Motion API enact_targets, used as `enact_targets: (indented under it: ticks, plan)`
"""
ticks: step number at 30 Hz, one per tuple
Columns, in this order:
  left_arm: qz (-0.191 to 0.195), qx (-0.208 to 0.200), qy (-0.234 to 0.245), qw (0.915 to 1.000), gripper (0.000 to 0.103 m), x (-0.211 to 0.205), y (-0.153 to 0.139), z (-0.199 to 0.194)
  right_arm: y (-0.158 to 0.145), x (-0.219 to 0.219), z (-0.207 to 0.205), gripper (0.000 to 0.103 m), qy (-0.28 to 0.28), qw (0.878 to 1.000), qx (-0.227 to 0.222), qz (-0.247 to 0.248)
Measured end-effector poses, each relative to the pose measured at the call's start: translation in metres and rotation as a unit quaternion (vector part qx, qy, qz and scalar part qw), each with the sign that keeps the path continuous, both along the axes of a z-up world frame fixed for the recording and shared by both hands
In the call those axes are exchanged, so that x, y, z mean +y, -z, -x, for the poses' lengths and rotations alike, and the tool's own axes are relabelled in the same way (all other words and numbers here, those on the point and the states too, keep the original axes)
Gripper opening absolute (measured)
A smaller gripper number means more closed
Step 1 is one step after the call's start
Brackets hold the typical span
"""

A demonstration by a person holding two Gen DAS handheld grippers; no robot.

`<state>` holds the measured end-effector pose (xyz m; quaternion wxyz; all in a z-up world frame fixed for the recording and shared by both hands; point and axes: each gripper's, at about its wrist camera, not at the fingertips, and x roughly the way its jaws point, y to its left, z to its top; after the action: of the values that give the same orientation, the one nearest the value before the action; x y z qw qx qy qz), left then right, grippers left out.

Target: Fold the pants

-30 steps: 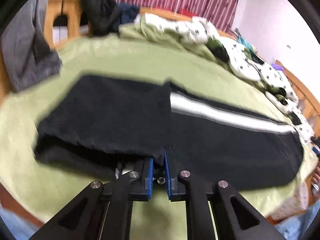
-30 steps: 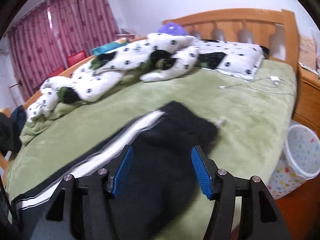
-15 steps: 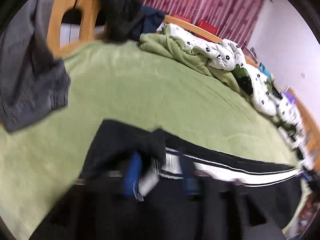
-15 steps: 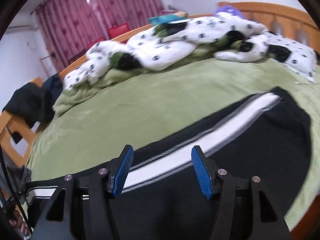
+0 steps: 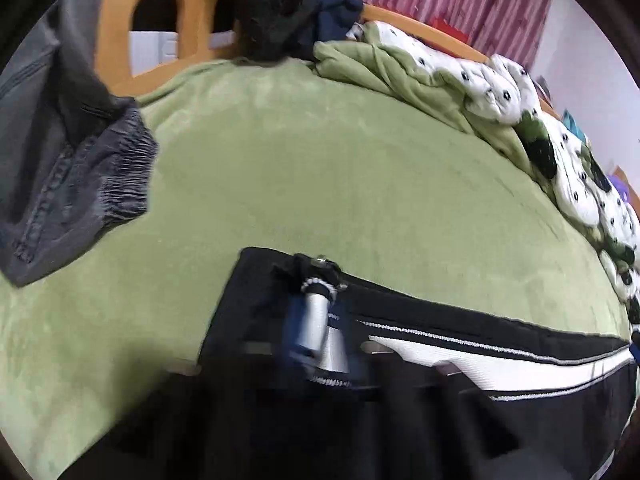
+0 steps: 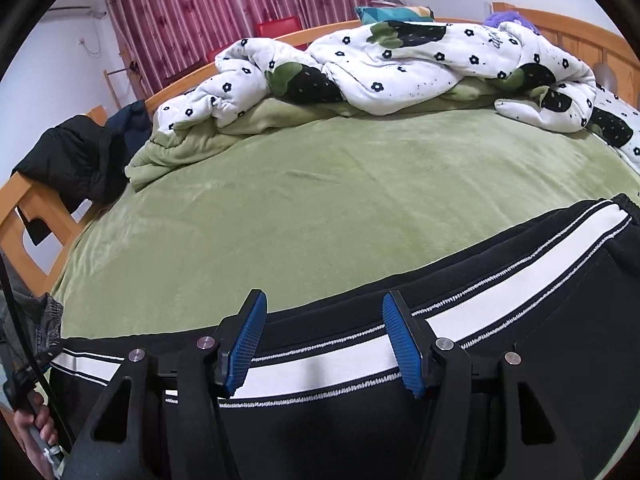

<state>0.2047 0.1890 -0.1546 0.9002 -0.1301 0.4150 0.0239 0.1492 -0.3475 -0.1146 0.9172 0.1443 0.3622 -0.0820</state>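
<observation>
**Black pants spread along near edge of green bed**

Right gripper (image 6: pixel 322 340) spread wide, blue pads (image 6: pixel 402 346) well apart, nothing between them. Directly beneath and just ahead of it: black pants (image 6: pixel 520 360) lying flat on the green bedspread (image 6: pixel 340 184), white side stripe (image 6: pixel 340 364) running under the gap between the pads and off to the right toward the waistband. Far beyond, a white flowered quilt (image 6: pixel 400 56) heaped along the bed's far side; to the far left, dark clothing (image 6: pixel 80 152) draped over the wooden bed frame (image 6: pixel 24 216).

Left gripper (image 5: pixel 320 332) smeared by motion blur; a trace of blue and a pale folded bit of the pants (image 5: pixel 520 420) at its tips, yet open or clamped cannot be told. Ahead and left of it, a grey garment (image 5: pixel 68 168) hanging down onto the bedspread (image 5: pixel 320 168).
</observation>
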Motion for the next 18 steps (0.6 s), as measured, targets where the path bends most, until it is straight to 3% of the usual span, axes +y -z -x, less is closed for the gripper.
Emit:
enact_targets:
  ticks: [3,6,12,18]
  plan:
    - [-0.006,-0.036,-0.057,0.9977,0.009,0.017,-0.009,0.005,0.008,-0.004,-0.015,0.060,-0.029,0.999,0.013,0.008]
    - [0.026,-0.015,-0.064,0.9975,0.009,0.029,-0.001,-0.001,0.010,0.006,-0.030,0.060,-0.086,0.995,0.015,0.045]
    - [-0.051,-0.018,-0.068,0.9962,0.009,0.011,0.006,-0.004,0.032,0.040,-0.055,0.066,-0.228,0.966,0.035,0.118]
    - [-0.028,-0.013,-0.074,0.9968,0.009,0.017,0.005,-0.009,0.069,0.047,-0.083,0.065,-0.303,0.941,0.101,0.109]
